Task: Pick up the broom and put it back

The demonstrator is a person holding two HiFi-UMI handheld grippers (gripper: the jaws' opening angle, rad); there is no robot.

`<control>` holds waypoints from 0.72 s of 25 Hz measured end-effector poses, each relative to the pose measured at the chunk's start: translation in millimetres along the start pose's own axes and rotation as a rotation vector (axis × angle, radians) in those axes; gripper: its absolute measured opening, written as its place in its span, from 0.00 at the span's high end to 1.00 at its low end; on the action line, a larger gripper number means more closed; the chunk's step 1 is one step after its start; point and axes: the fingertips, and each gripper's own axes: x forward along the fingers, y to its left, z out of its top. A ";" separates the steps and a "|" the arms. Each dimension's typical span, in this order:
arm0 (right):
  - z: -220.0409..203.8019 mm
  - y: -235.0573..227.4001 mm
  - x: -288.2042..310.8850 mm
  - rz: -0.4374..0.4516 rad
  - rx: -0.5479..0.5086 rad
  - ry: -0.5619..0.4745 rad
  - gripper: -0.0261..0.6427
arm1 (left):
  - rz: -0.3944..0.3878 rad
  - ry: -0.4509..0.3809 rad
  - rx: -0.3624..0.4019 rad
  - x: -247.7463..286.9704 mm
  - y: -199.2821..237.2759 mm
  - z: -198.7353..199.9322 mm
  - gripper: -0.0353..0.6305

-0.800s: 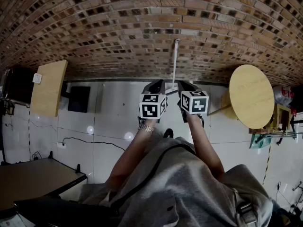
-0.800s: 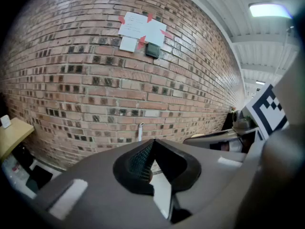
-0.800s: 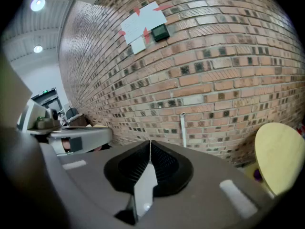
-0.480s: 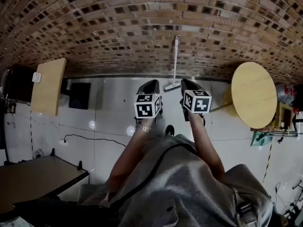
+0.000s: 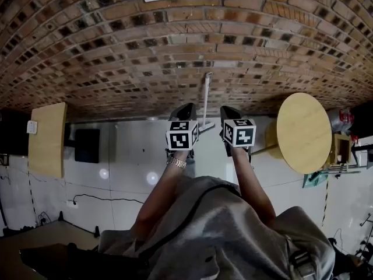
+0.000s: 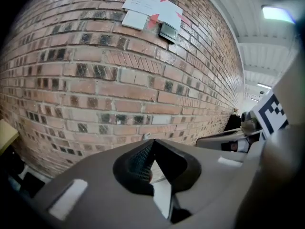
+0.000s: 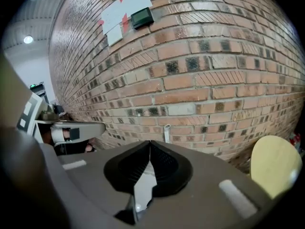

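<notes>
Broom (image 5: 205, 101) is leaned on the brick wall (image 5: 116, 51), ahead of left gripper (image 5: 187, 108) and right gripper (image 5: 228, 111) — both closed, empty — and may be toppled if approached with jaws unopened.

The floor (image 5: 134, 150) is pale, glossy tile with thin dark seams, and it meets a brick wall (image 5: 116, 57) at its far edge. 2 light wooden tables stand on it, well apart: a round table (image 5: 303, 133) at the right and a rectangular table (image 5: 46, 139) at the left. Between them the broom (image 5: 204, 101) stands upright, head on the tiles and handle against the bricks. A black box (image 5: 86, 146) (its kind is unclear) sits just beside the rectangular table. A black cable (image 5: 111, 198) trails over the nearer tiles.
</notes>
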 end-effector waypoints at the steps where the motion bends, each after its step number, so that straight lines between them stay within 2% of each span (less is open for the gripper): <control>1: 9.9 -0.9 8.4 -0.003 0.004 0.000 0.96 | -0.007 -0.009 0.008 4.9 3.5 13.1 0.94; 5: 57.8 -3.1 54.6 0.005 -0.004 -0.033 0.96 | -0.024 -0.038 0.037 32.8 26.2 58.4 0.94; 8: 69.4 -13.8 92.3 0.004 -0.016 -0.020 0.93 | -0.038 -0.034 0.035 49.1 42.5 71.5 0.94; 12: 57.2 -39.0 139.6 0.027 0.035 0.067 0.79 | -0.047 -0.013 0.026 66.4 56.9 74.4 0.94; 18: 4.7 -64.8 210.1 0.073 0.062 0.267 0.70 | -0.023 0.020 -0.026 77.1 70.7 70.8 0.94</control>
